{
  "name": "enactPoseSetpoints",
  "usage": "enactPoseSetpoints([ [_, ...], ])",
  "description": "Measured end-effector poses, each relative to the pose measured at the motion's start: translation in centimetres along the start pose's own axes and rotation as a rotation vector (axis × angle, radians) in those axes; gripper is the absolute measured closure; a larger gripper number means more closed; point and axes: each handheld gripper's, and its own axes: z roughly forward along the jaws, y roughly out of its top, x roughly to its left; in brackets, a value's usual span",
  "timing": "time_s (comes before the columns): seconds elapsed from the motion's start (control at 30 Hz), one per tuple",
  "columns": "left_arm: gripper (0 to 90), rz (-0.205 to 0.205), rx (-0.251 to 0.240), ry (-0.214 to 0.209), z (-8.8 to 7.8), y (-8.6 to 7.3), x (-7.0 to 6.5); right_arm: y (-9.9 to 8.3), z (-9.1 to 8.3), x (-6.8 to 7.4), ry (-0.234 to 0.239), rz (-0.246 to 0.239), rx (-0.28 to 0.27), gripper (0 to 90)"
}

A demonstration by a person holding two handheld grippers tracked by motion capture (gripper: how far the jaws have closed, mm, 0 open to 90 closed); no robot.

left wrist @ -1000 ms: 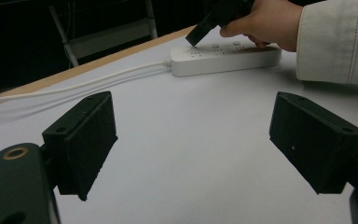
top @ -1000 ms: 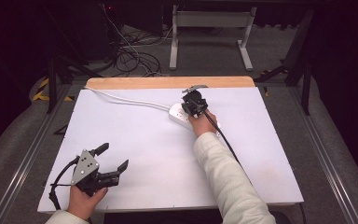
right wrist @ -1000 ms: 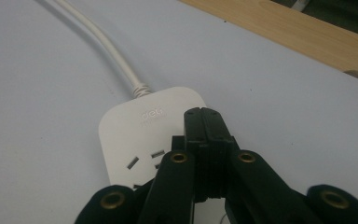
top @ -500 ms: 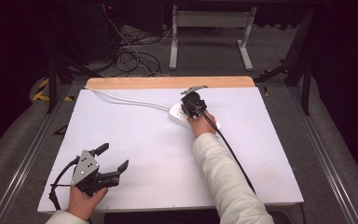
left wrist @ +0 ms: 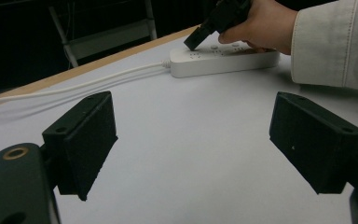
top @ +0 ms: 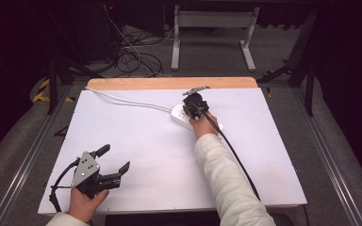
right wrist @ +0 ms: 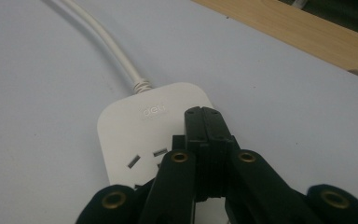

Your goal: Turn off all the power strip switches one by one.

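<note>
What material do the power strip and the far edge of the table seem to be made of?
Power strip: probably white plastic, smooth and slightly matte, with moulded rounded corners and an embossed logo. Far table edge: looks like light wood or wood laminate, with a tan, faintly grained surface.

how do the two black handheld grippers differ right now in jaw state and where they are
The left gripper has its jaws spread wide apart with nothing between them; the right gripper has its jaws pressed together. The left hangs over bare white table near the person's edge; the right is over the white power strip farther back. Both are black and hand-held.
</note>
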Motion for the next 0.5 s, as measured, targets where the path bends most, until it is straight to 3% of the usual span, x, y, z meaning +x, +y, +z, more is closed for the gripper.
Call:
enactPoseSetpoints([
  [0.4, 15.3, -0.001, 0.001, 0.006, 0.0, 0.0, 0.0, 0.1, 0.0, 0.0, 0.003, -0.021, 0.015, 90.0],
  [0.5, 15.3, -0.004, 0.0, 0.004, 0.0, 0.0, 0.1, 0.3, -1.0, -0.2, -0.01, -0.03, -0.002, 90.0],
])
